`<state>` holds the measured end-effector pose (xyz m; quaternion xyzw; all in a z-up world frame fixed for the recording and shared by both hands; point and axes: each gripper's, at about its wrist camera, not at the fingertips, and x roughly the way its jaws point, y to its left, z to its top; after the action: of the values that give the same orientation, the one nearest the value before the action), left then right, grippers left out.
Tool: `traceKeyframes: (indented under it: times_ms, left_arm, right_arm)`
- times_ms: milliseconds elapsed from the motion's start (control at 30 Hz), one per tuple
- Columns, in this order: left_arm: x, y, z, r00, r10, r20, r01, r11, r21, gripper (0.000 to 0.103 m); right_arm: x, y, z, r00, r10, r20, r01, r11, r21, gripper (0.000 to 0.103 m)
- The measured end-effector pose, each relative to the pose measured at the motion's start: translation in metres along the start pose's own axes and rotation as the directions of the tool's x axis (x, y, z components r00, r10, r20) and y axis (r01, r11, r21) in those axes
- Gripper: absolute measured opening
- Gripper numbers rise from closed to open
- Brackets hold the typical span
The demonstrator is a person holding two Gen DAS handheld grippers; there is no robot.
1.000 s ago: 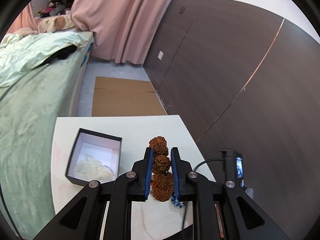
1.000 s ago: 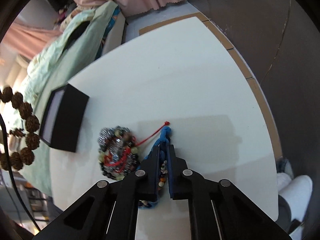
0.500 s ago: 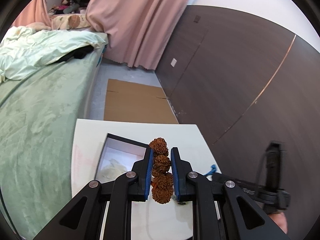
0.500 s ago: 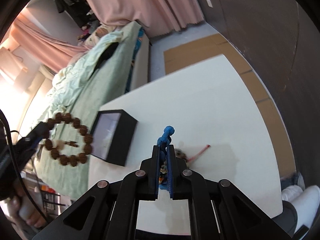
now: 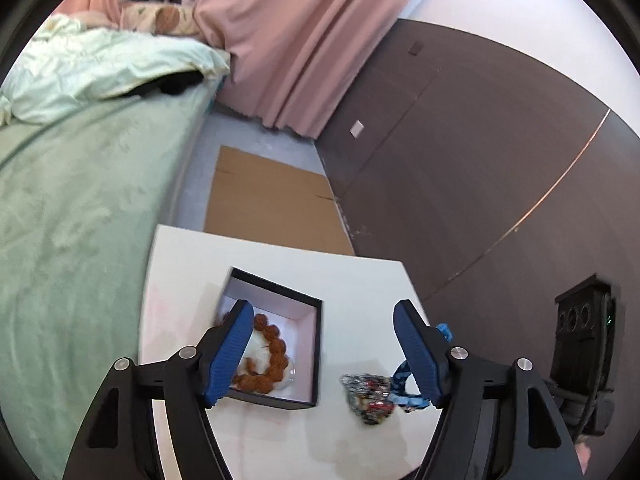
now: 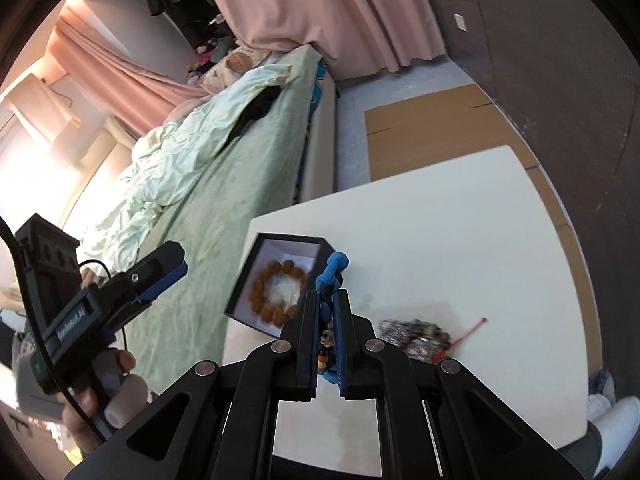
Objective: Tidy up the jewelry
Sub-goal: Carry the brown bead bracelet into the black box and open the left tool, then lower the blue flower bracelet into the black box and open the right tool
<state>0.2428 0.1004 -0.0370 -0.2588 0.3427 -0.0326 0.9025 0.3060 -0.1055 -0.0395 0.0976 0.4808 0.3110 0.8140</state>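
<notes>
A black jewelry box [image 5: 316,344] with a white lining stands open on the white table [image 5: 360,280]. A brown seed-bead bracelet [image 5: 272,360] lies inside it, also in the right wrist view [image 6: 276,284]. My left gripper [image 5: 324,344] is open and empty above the box. My right gripper [image 6: 326,320] is shut on a blue corded bead bracelet [image 6: 330,276], held above the table beside the box [image 6: 248,272]. A heap of mixed bead bracelets [image 6: 416,336] with a red cord lies on the table right of the box, also in the left wrist view [image 5: 370,396].
A bed with green covers [image 5: 72,208] runs along the table's left side. Flat cardboard [image 5: 264,204] lies on the floor beyond the table. A dark wood wall [image 5: 480,160] stands to the right. Pink curtains [image 5: 288,48] hang at the back.
My left gripper has opened and the brown bracelet has dropped into the box. My right gripper has lifted the blue bracelet higher and closer to the box.
</notes>
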Motion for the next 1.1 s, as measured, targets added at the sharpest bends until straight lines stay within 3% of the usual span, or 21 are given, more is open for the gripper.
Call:
traceKeyframes:
  times_ms: [433, 500, 567, 667, 733, 767, 800, 867, 933, 1100]
  left_arm:
    - [-0.031, 0.045, -0.008, 0.997, 0.07, 0.015, -0.069, 0.996, -0.064, 0.073]
    - [-0.033, 0.047, -0.009, 0.997, 0.071, 0.016, -0.07, 0.995, -0.071, 0.073]
    - [-0.036, 0.046, -0.009, 0.997, 0.079, 0.016, -0.077, 0.995, -0.067, 0.073]
    - [-0.041, 0.042, -0.011, 0.997, 0.073, 0.034, -0.071, 0.996, -0.062, 0.078]
    - [-0.045, 0.038, -0.015, 0.997, 0.058, 0.056, -0.055, 0.997, -0.06, 0.096]
    - [-0.047, 0.035, -0.016, 0.996, 0.058, 0.065, -0.055, 0.997, -0.052, 0.098]
    - [-0.047, 0.03, -0.017, 0.996, 0.055, 0.071, -0.052, 0.998, -0.037, 0.099]
    - [-0.044, 0.022, -0.018, 0.997, 0.045, 0.065, -0.044, 0.999, -0.018, 0.099]
    - [-0.041, 0.014, -0.02, 0.998, 0.032, 0.054, -0.032, 0.999, -0.003, 0.099]
    - [-0.036, -0.002, -0.03, 0.999, -0.012, 0.045, 0.011, 1.0, 0.021, 0.099]
  right_arm:
    - [0.047, 0.044, 0.022, 0.991, 0.134, -0.023, -0.135, 0.991, -0.015, 0.011]
    - [0.053, 0.046, 0.025, 0.988, 0.151, -0.044, -0.152, 0.988, -0.002, 0.024]
    - [0.049, 0.045, 0.024, 0.988, 0.149, -0.027, -0.149, 0.989, 0.006, 0.051]
    - [0.035, 0.039, 0.017, 0.989, 0.149, -0.01, -0.149, 0.989, -0.001, 0.056]
    - [0.026, 0.032, 0.012, 0.99, 0.143, -0.013, -0.143, 0.99, 0.004, 0.056]
    - [0.022, 0.028, 0.01, 0.99, 0.14, -0.011, -0.14, 0.99, 0.006, 0.056]
    - [0.016, 0.023, 0.006, 0.99, 0.141, -0.004, -0.141, 0.99, 0.008, 0.057]
    - [0.006, 0.015, 0.0, 0.991, 0.136, 0.008, -0.136, 0.991, 0.016, 0.074]
    - [-0.004, 0.006, -0.008, 0.991, 0.13, 0.032, -0.131, 0.991, 0.03, 0.082]
    - [-0.022, -0.019, -0.026, 0.994, 0.1, 0.044, -0.104, 0.991, 0.087, 0.083]
